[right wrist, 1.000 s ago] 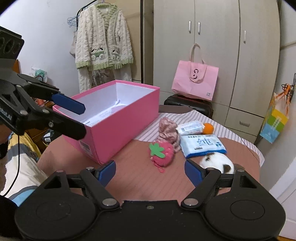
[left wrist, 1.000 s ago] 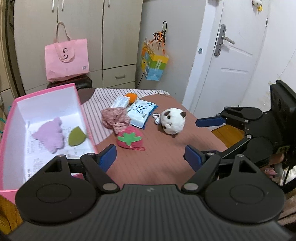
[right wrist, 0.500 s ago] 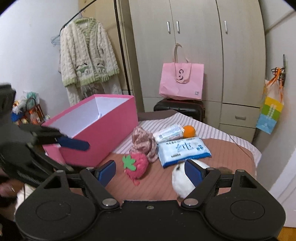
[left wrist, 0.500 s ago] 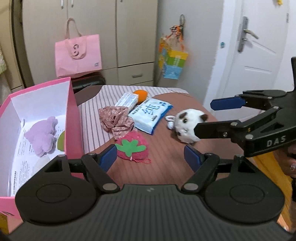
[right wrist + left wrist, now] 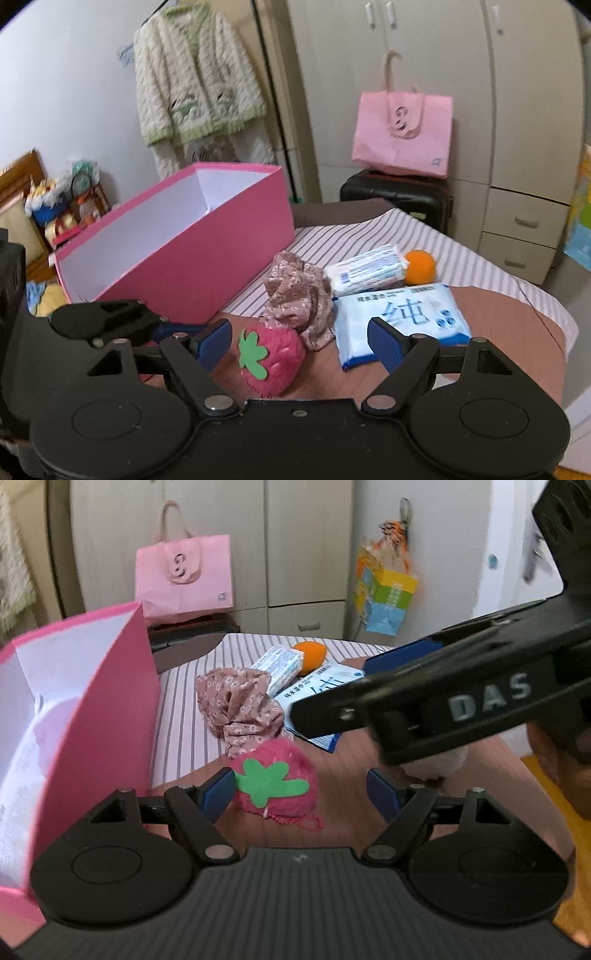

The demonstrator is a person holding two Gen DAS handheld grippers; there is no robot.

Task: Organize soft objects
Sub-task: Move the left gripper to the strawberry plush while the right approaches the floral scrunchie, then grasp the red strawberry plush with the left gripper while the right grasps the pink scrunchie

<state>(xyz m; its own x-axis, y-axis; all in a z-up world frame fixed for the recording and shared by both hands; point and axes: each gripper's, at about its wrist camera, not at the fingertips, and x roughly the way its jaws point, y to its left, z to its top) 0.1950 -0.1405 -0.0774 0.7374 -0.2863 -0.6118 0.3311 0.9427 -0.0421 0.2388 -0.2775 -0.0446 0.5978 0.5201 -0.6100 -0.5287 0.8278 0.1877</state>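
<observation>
Two hand-held grippers hover low over a table draped in striped cloth, both with jaws spread wide and nothing between them. The left gripper [image 5: 301, 788] has a pink knitted strawberry [image 5: 275, 779] directly ahead, just inside its open fingers and nearer the left one. The right gripper [image 5: 300, 343] sees the same strawberry [image 5: 271, 360] toward its own left finger.

Just beyond the strawberry lies a crumpled floral cloth [image 5: 299, 299], touching it. Farther ahead are a blue tissue pack [image 5: 402, 321], a smaller white pack [image 5: 365, 271] and an orange ball [image 5: 419, 266]. A white plush toy [image 5: 434, 764] peeks out beneath the right gripper where it crosses the left camera's view. The open pink box [image 5: 192, 254] stands to the left of both grippers.

Both tools are crowding the same small patch. If both close in on the strawberry, the fingers will likely knock together. A grab might also snag the floral cloth and drag it along, or nudge the strawberry sideways.
</observation>
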